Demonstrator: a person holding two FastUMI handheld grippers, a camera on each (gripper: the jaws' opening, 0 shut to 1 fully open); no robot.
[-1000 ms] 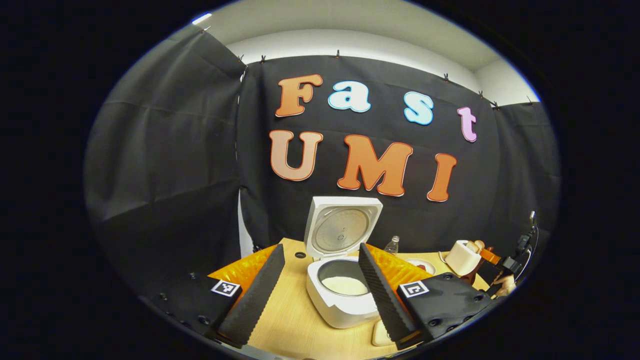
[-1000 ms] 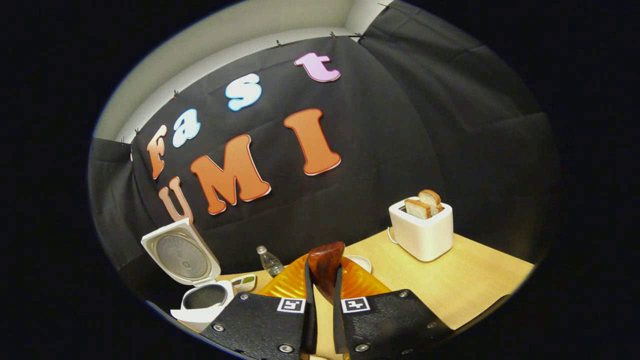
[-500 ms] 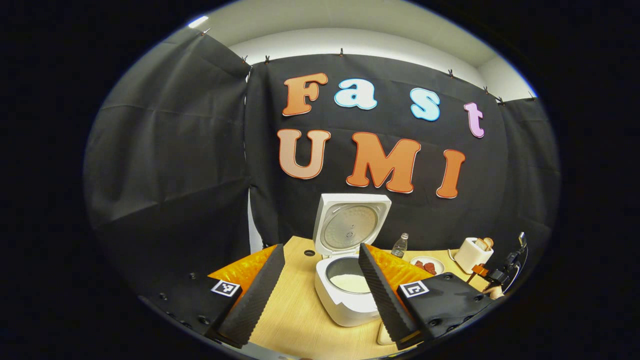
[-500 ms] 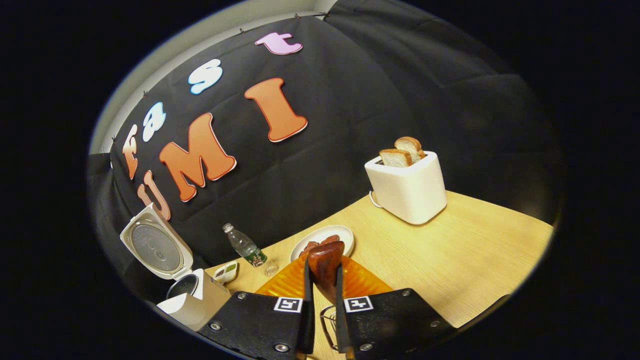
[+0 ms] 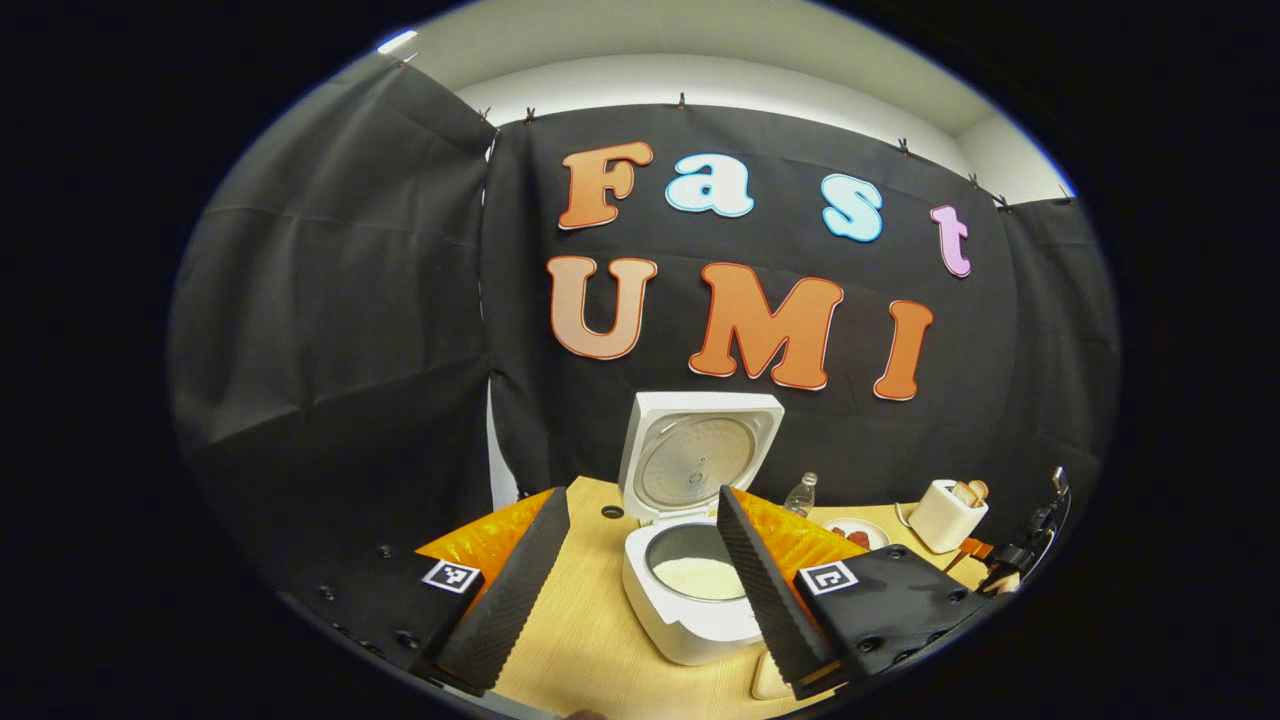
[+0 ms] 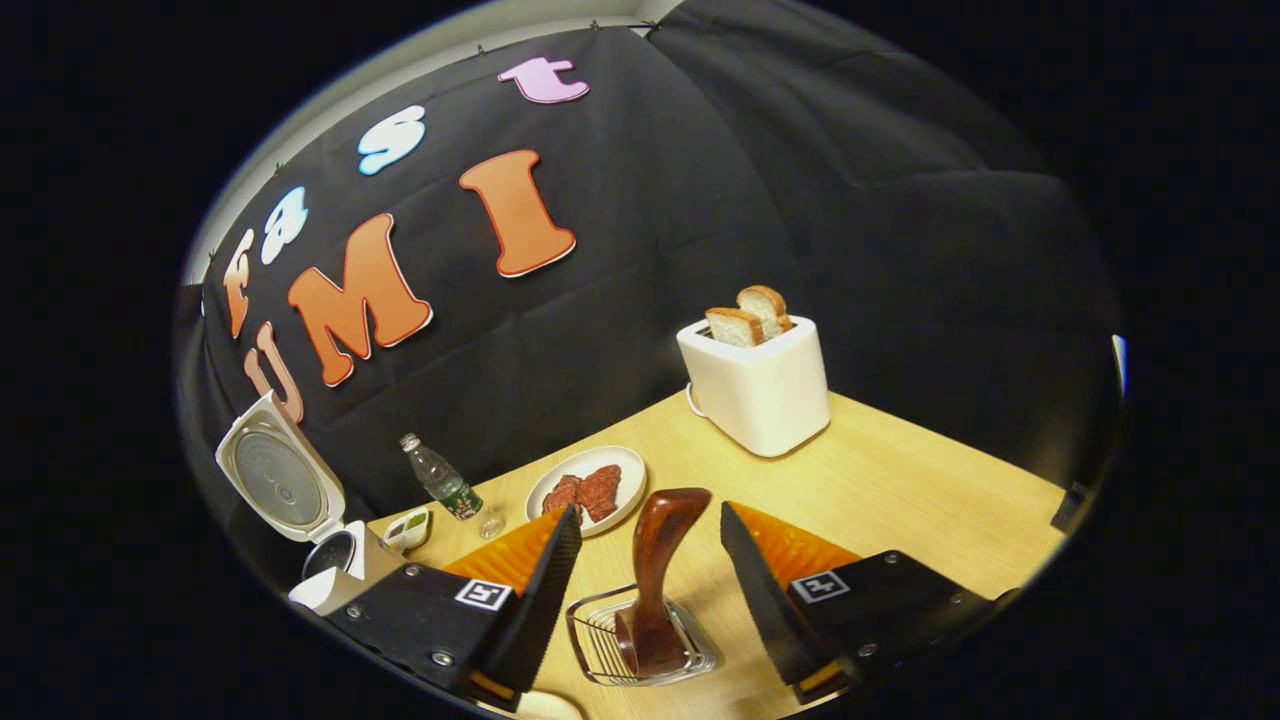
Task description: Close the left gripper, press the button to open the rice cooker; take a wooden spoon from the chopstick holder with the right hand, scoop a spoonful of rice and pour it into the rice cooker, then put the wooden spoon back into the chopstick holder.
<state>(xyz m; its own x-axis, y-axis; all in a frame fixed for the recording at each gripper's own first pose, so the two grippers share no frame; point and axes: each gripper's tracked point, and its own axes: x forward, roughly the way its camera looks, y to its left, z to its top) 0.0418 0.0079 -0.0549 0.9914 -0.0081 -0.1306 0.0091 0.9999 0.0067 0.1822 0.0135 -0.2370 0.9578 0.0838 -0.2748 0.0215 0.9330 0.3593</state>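
Right gripper view: right tongs (image 6: 645,565) gape around the spoon (image 6: 655,560), standing in the holder (image 6: 640,640) at bottom centre. Left tongs (image 5: 635,575) gape before the open cooker (image 5: 695,580), lower centre. Last step looks done; next, withdraw clear.

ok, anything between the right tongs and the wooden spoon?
Nothing visible. The wooden spoon stands in the chopstick holder, directly between the open right tongs, neither finger touching it.

I count one rice cooker (image 5: 695,560), one wooden spoon (image 6: 655,570), one toaster (image 6: 757,385) with two bread slices (image 6: 748,312), one bottle (image 6: 440,482), one plate (image 6: 588,487) ahead.
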